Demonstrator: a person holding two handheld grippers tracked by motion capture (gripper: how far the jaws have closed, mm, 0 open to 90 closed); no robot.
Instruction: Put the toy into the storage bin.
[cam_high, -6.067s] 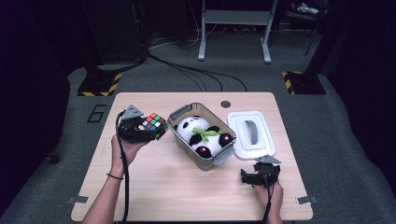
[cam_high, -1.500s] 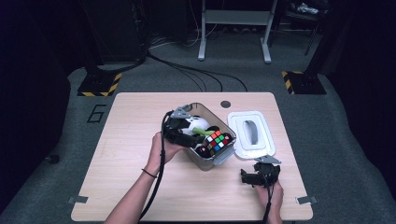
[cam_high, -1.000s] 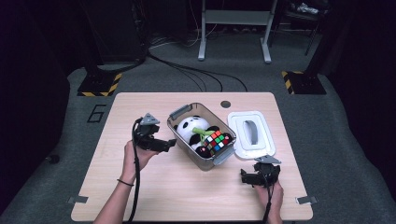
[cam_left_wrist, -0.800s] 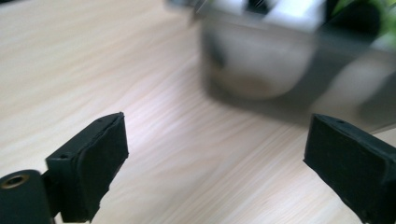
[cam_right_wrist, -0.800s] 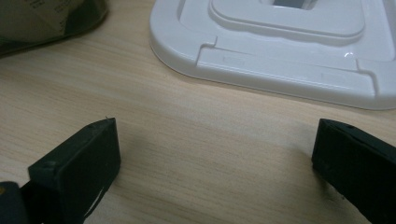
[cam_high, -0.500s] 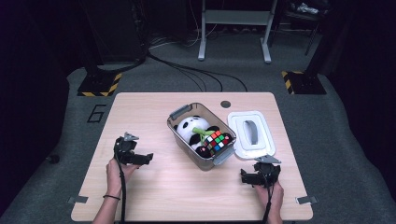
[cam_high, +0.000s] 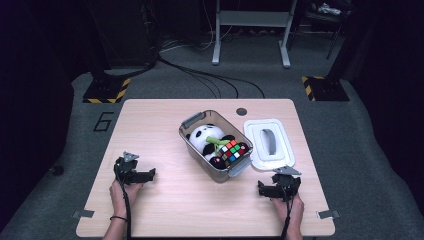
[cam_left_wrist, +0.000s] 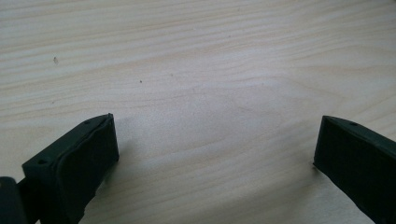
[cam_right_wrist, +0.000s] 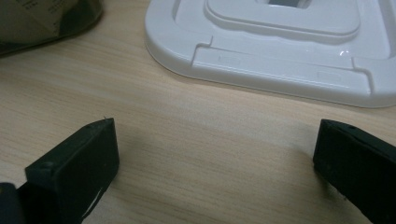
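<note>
Rubik's cube (cam_high: 232, 152) now lies in the clear storage bin (cam_high: 192, 121) at mid-table, resting against the plush panda (cam_high: 202, 138); 6 seconds ago the left gripper (cam_high: 148, 175) carried it. That gripper has since come away to the near left of the table (cam_high: 165, 205), jaws spread, nothing between them. The right gripper (cam_high: 262, 189) sits released near the white lid (cam_high: 269, 142), which lies beside the bin. Closing the bin looks like what remains. A "6" (cam_high: 102, 121) is marked on the floor.
</note>
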